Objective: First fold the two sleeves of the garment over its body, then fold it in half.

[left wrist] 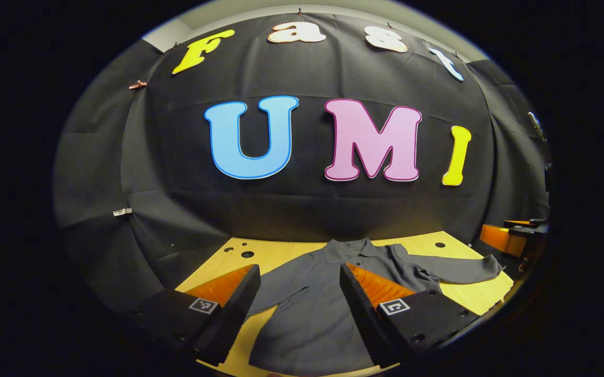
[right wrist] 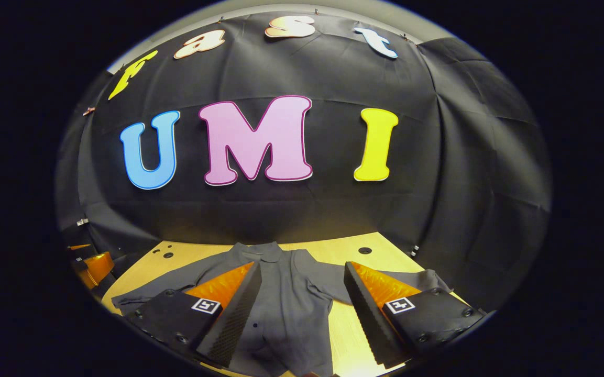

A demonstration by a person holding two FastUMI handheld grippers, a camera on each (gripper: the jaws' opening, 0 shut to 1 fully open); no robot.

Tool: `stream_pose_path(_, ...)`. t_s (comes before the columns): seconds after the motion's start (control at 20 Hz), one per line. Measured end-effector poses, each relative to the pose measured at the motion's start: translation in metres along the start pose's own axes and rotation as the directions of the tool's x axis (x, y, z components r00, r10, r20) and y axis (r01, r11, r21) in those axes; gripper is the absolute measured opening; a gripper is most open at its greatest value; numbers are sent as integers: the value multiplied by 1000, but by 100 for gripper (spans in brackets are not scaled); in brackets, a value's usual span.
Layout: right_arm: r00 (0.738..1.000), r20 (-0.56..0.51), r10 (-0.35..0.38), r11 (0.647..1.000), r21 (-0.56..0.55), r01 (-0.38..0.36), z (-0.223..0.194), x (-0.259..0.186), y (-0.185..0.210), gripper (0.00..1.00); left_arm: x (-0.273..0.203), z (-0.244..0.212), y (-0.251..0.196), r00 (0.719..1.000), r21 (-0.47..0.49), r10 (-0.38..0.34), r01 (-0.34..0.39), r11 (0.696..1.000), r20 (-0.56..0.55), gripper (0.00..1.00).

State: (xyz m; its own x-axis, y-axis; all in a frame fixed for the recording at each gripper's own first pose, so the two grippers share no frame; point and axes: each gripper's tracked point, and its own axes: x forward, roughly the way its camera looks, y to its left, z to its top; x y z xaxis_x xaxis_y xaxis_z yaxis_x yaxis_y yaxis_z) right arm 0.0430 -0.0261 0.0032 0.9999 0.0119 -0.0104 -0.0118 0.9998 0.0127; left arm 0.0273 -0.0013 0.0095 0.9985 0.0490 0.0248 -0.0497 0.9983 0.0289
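Wooden table (left wrist: 281, 250) carries a grey long-sleeved shirt (left wrist: 312, 314), lying flat, collar toward the black cloth wall, both sleeves spread out to the sides, unfolded. Left gripper (left wrist: 299, 293) hovers above the shirt's body, fingers wide apart, holding nothing. Right gripper (right wrist: 302, 296) likewise wide and empty, over the shirt's sleeve side.

1. The long-sleeved collared garment (left wrist: 312, 314) was a plain dark grey, with small dark buttons down its front.
2. The flat wooden table (left wrist: 281, 251) under the garment was a pale yellow-tan, dotted with round black holes beyond the collar.
3. The cloth wall behind the table was black.
4. A strip above the wall was pale grey.
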Motion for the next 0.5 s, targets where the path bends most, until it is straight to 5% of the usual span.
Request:
stream_pose_path(0.25,1000,6,17,1000,24,-18,1,14,-13,98,7,-1,-6,1000,1,15,-15,1000,18,96)
stream_pose_path(0.5,997,-63,-54,999,3,54,-19,38,-56,98,7,-11,-17,1000,25,15,-14,1000,-9,96)
